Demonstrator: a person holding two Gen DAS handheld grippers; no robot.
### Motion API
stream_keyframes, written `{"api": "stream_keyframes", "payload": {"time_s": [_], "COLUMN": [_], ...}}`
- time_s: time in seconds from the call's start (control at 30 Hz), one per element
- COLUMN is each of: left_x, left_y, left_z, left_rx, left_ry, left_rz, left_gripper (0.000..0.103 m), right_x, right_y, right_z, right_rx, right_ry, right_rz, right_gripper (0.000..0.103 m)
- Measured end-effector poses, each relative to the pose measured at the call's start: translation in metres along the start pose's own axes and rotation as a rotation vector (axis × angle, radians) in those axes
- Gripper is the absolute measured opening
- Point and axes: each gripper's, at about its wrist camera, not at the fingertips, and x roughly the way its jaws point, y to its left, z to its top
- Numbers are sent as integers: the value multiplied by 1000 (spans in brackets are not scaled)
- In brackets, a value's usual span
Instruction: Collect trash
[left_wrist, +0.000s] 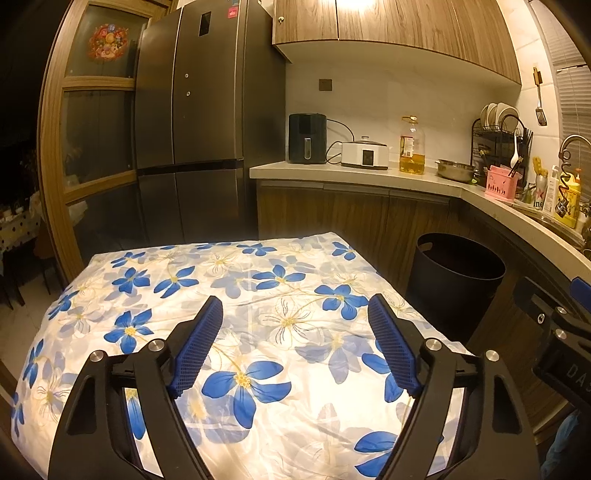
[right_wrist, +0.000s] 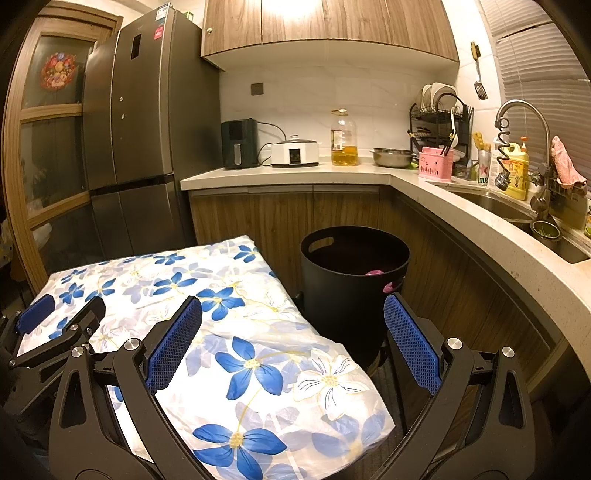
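Both claws hover spread wide, nothing between their ridged blue pads: the left gripper (left_wrist: 295, 314) over the middle of the white cloth with blue flowers (left_wrist: 258, 280), the right gripper (right_wrist: 293, 317) over its hanging corner. Beside the cloth's edge stands a round black plastic bin (right_wrist: 351, 306), a pink scrap of trash (right_wrist: 375, 272) inside, the curved stone countertop (right_wrist: 461, 218) close behind it.

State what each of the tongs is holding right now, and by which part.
Nothing is held. The left tongs and the right tongs both stand open above the flowered tablecloth, with nothing between their pads.
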Motion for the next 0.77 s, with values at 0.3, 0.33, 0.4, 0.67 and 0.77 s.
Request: {"api": "stream_keyframes", "payload": {"time_s": [0.3, 0.33, 0.4, 0.67, 0.77], "left_x": [0, 0, 1, -1, -2], "left_y": [-2, -2, -3, 0, 2], "left_z": [-1, -1, -1, -1, -1], "left_rx": [1, 2, 6, -11, -19], "left_ry": [8, 8, 10, 8, 10], "left_rz": [6, 8, 15, 30, 30], "left_gripper": [79, 79, 79, 96, 96], "right_x": [1, 1, 1, 1, 2], "right_y": [-2, -2, -2, -2, -2], "right_z": [-2, -1, -2, -1, -2], "right_rx": [5, 3, 4, 4, 8], "right_ry": [1, 1, 2, 2, 0], "right_rz": [3, 3, 2, 3, 1], "right_gripper": [98, 98, 98, 98, 98]}}
